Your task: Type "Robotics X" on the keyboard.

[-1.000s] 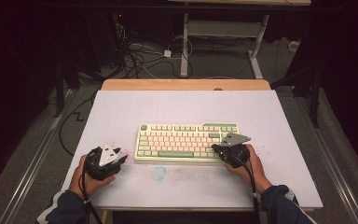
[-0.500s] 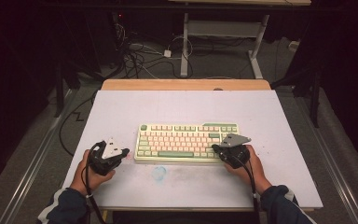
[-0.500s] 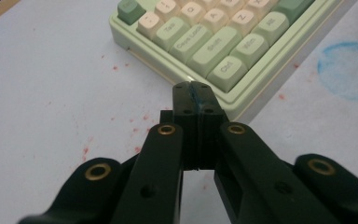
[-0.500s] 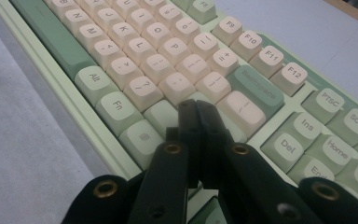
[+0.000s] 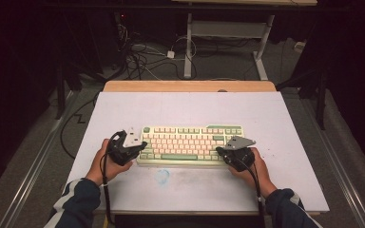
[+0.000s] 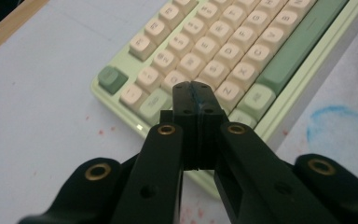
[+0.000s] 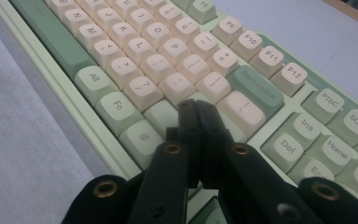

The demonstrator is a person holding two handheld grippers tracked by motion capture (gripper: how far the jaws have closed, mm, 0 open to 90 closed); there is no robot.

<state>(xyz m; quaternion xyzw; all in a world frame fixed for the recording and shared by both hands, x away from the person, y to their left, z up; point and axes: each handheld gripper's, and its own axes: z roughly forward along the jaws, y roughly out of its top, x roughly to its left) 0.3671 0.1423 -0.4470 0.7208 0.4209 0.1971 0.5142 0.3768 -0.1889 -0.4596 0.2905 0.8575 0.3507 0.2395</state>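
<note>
**Two closed grippers poised at either end of a keyboard**

Two grippers flank the keyboard (image 5: 191,145), one at each short end, and both have their fingers pressed together with nothing between them — a pose that reads as getting ready to poke keys with a single blunt tip rather than to pick anything up. The left gripper (image 6: 195,91), whose fingers have just been closing on empty air, hangs over the keyboard's lower-left keys near the modifier row. The right gripper (image 7: 196,108) hovers above the keys at the far right of the main block, with the dark green Backspace key (image 7: 257,89) at about 1 o'clock from its tip. Whether either tip actually touches a keycap I cannot tell.

In the high view the keyboard lies square to the person, slightly toward 6 o'clock from the middle of the pale worktop (image 5: 266,114), long side across. It is a compact board in a light green case — cream letter keys, sage-green modifier and navigation keys, a long green spacebar (image 6: 298,46). A faint blue ring-shaped smudge (image 5: 162,176) marks the worktop at 6 o'clock from the keyboard, well clear of both hands.
</note>
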